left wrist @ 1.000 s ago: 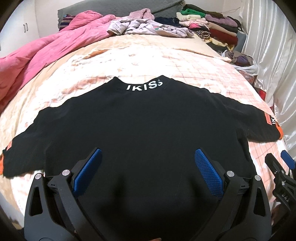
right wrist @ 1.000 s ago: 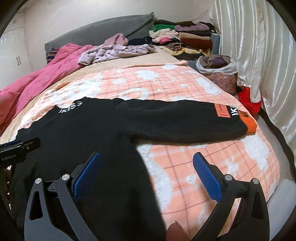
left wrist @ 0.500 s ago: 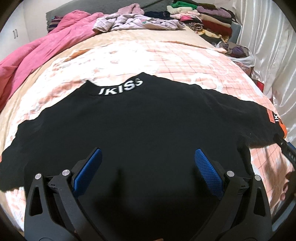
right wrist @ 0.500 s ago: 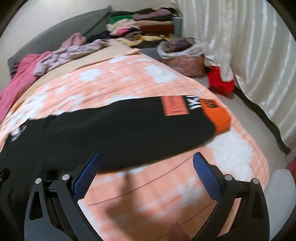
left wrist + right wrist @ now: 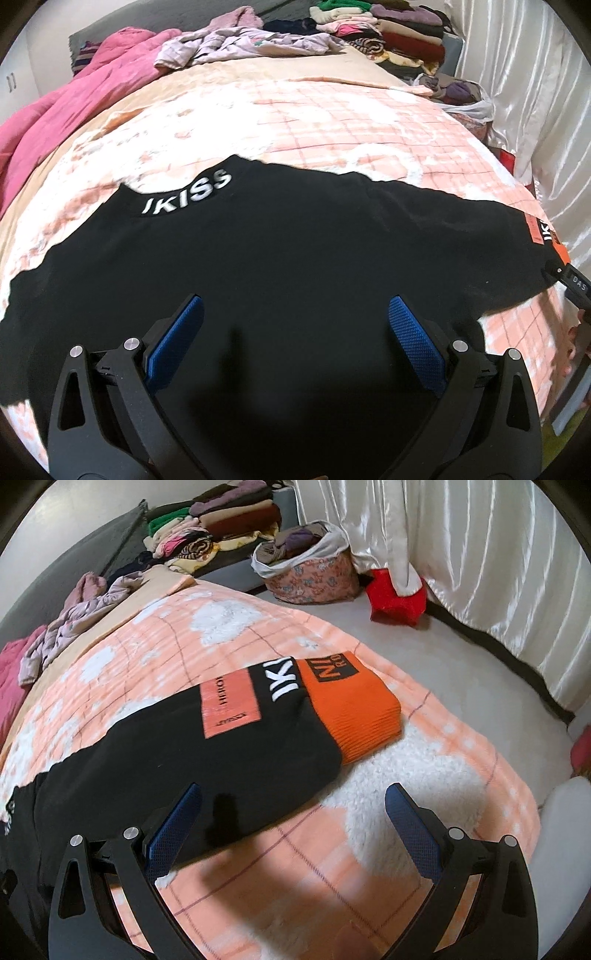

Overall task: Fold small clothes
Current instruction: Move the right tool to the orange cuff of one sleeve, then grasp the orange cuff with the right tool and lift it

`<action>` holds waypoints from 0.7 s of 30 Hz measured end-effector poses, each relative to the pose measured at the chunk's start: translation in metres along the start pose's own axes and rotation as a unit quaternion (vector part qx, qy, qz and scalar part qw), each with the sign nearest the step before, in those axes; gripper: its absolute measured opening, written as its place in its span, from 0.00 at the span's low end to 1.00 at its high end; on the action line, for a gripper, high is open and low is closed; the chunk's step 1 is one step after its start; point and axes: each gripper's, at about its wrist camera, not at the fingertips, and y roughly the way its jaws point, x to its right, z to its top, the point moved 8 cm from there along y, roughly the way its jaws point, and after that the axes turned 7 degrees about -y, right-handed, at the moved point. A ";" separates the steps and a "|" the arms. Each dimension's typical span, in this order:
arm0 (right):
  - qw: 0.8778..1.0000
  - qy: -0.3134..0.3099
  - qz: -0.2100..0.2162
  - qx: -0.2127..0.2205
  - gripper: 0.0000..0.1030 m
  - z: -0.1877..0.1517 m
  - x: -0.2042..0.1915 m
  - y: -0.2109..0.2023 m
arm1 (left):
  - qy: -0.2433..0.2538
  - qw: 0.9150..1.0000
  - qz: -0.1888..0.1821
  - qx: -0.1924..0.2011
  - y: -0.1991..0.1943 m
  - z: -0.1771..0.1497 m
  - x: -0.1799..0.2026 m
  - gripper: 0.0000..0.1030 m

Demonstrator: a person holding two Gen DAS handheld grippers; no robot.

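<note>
Black sweater point(image 5: 295, 258) is lying flat on the bed point(image 5: 332, 118), spread wide, white lettering at the collar point(image 5: 186, 194) facing away. Its right sleeve point(image 5: 207, 746) is stretching toward the bed's edge, ending in an orange cuff point(image 5: 351, 709) with an orange patch point(image 5: 229, 701) just behind.

Left gripper point(image 5: 295, 339) is hovering over the sweater's lower body, jaws spread wide, gripping nothing. Right gripper point(image 5: 293, 823) is hanging above the sleeve's near edge and bare blanket, jaws likewise apart and empty.

Farther out: pink quilt point(image 5: 55, 110) bunching along the left, loose clothes point(image 5: 243, 44) at the head, folded stack point(image 5: 388, 26) beyond, basket point(image 5: 310, 568) on the floor, white curtain point(image 5: 480, 554) hanging alongside.
</note>
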 end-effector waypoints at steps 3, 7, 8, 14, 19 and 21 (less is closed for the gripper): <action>1.000 0.011 0.006 -0.005 0.96 0.002 0.005 0.009 | 0.008 1.000 -0.006 0.002 0.001 0.002 0.009 0.91; 0.999 0.025 0.026 0.001 0.96 0.009 0.006 0.016 | 0.014 1.000 -0.011 0.002 0.003 0.002 0.019 0.91; 0.999 0.028 0.027 0.003 0.96 0.012 0.007 0.018 | 0.016 1.000 -0.011 0.001 0.004 0.002 0.020 0.91; 0.997 0.046 0.062 0.019 0.74 0.024 0.005 0.021 | 0.026 0.999 -0.020 0.006 0.001 0.002 0.028 0.91; 0.995 0.053 0.073 0.042 0.36 0.031 0.009 0.013 | 0.035 0.999 -0.022 0.017 -0.005 0.003 0.032 0.91; 0.994 0.051 0.083 0.054 0.15 0.035 0.010 0.009 | 0.036 0.999 -0.025 0.017 -0.006 0.003 0.033 0.91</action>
